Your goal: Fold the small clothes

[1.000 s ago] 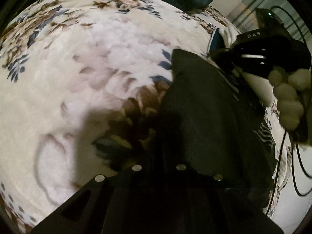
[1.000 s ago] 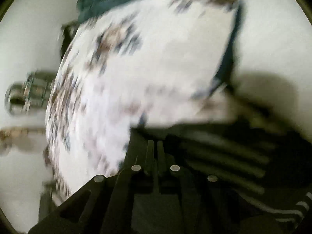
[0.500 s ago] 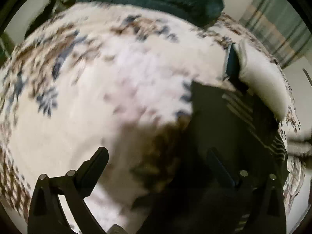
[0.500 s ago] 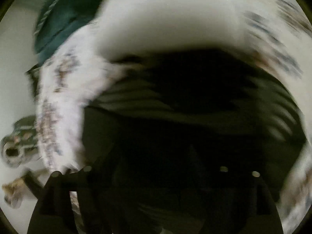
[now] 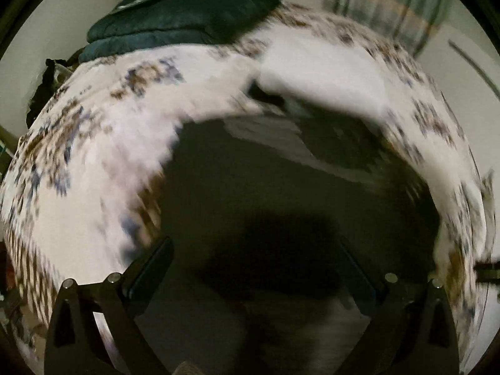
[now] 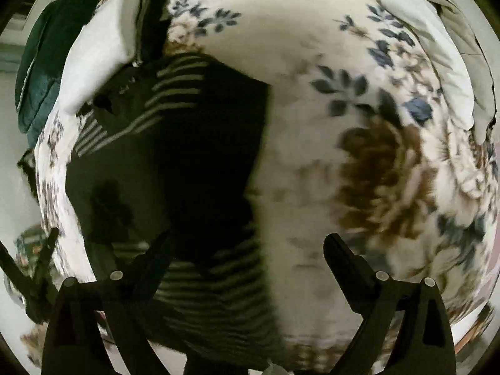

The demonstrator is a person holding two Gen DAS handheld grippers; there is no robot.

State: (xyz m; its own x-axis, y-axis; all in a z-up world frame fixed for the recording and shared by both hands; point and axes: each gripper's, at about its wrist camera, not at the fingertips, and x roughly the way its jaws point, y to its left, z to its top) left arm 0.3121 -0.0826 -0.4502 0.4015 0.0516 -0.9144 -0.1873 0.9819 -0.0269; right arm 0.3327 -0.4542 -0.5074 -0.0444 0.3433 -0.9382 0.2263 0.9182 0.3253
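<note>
A dark garment with grey stripes (image 6: 175, 156) lies folded on a floral bedspread (image 6: 359, 156). In the left wrist view the same dark garment (image 5: 281, 193) fills the middle, blurred by motion. My left gripper (image 5: 259, 268) is open and empty above the garment. My right gripper (image 6: 247, 259) is open and empty, with its left finger over the striped edge and its right finger over the bedspread.
A dark green quilt (image 5: 187, 15) is piled at the far end of the bed. A white pillow (image 5: 322, 72) lies beyond the garment, and it shows in the right wrist view (image 6: 100, 50). Another white pillow (image 6: 437, 50) lies at the right.
Both grippers were shut on the dark garment one second ago. Both have opened, let it go and pulled back, and the garment now lies folded on the bed.
</note>
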